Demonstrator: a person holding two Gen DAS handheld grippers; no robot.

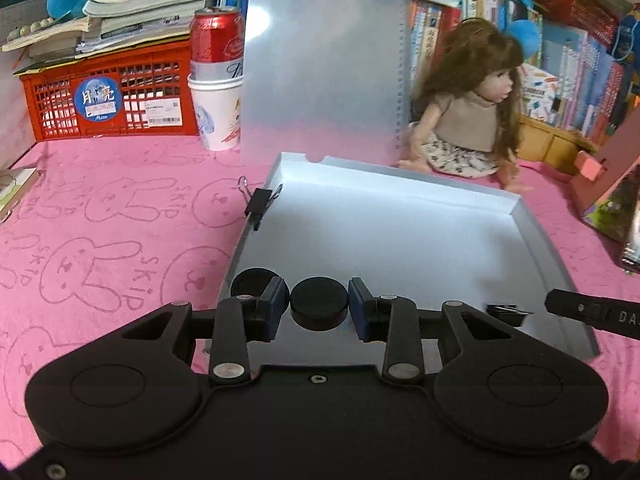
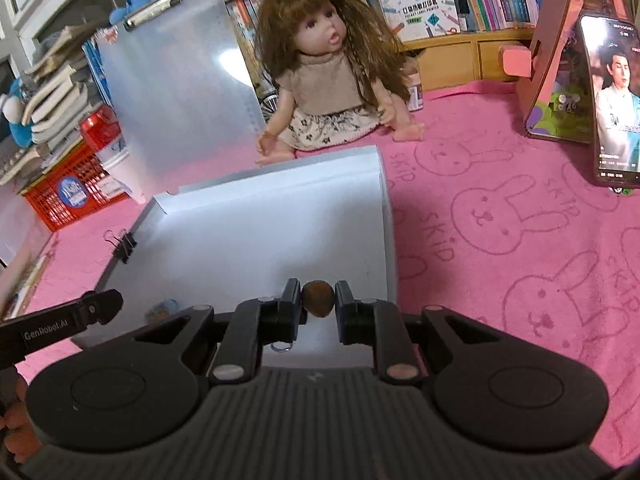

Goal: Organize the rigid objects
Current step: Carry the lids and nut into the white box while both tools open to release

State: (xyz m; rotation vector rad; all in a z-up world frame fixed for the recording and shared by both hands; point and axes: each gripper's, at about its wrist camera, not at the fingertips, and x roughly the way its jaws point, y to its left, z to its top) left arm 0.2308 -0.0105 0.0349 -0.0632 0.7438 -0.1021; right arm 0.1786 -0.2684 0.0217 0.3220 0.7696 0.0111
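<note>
My left gripper (image 1: 319, 297) is shut on a black round disc (image 1: 319, 310), held over the near part of a shallow white tray (image 1: 400, 236). A second black disc (image 1: 253, 280) lies in the tray just behind the left finger. A small black binder clip (image 1: 507, 314) lies in the tray to the right. My right gripper (image 2: 318, 294) is shut on a small brown nut-like lump (image 2: 318, 303), also above the white tray (image 2: 280, 232). Another binder clip (image 2: 125, 242) grips the tray's left rim. Each view shows the other gripper's tip at its edge.
A doll (image 2: 328, 80) sits behind the tray. A red crate (image 1: 108, 96) under stacked books and a red can (image 1: 218, 36) in a paper cup stand at the back left. A translucent clipboard (image 1: 324, 60) leans upright. A phone (image 2: 614, 100) on a stand stands at right.
</note>
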